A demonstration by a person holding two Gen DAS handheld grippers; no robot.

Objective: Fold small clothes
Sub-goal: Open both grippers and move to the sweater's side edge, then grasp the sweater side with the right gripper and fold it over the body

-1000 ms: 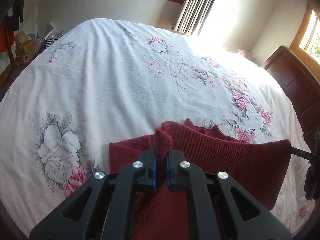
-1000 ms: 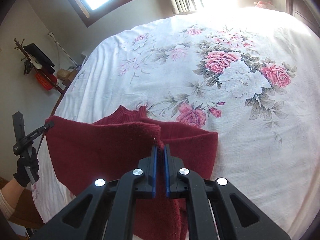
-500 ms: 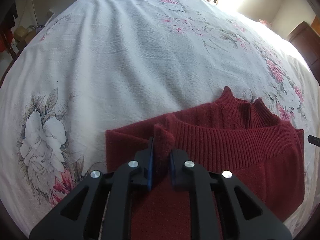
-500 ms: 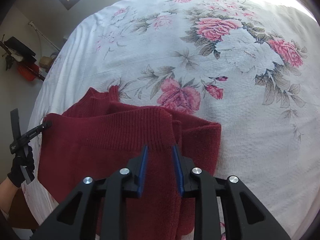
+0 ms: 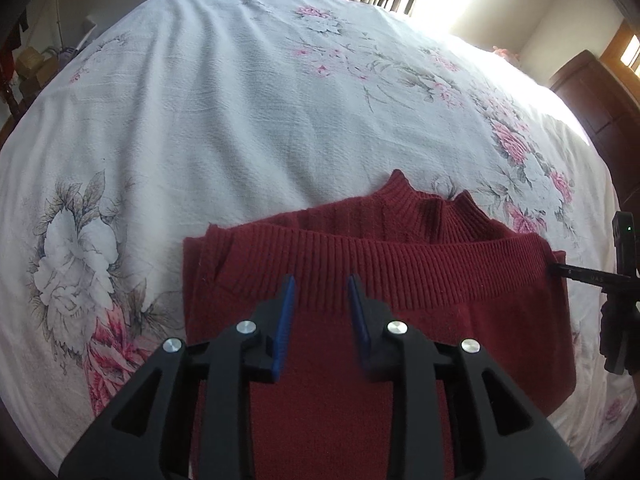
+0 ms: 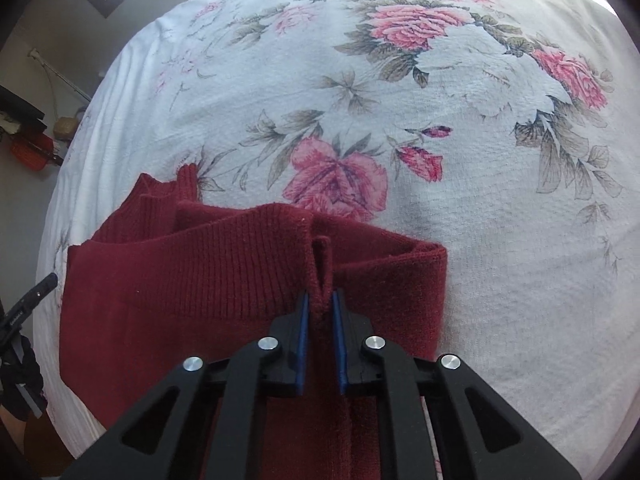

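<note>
The left gripper (image 5: 320, 292) has let go of the sweater (image 5: 400, 280) since a second ago, its jaws now wide above the ribbed hem. Ahead of both grippers spreads the floral bedspread (image 5: 240, 100), the folded sweater lying on it directly beneath them. The right gripper (image 6: 319, 304) sits narrow around a small fold of the knit.

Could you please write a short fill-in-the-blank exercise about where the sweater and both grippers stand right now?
1. The sweater is dark ____ in colour.
2. The left gripper has its jaws ____, with nothing between them.
3. The right gripper has a ____ of the sweater's knit between its fingers.
4. The sweater lies on a white bedspread printed with ____.

Missing words: red; open; fold; flowers
</note>
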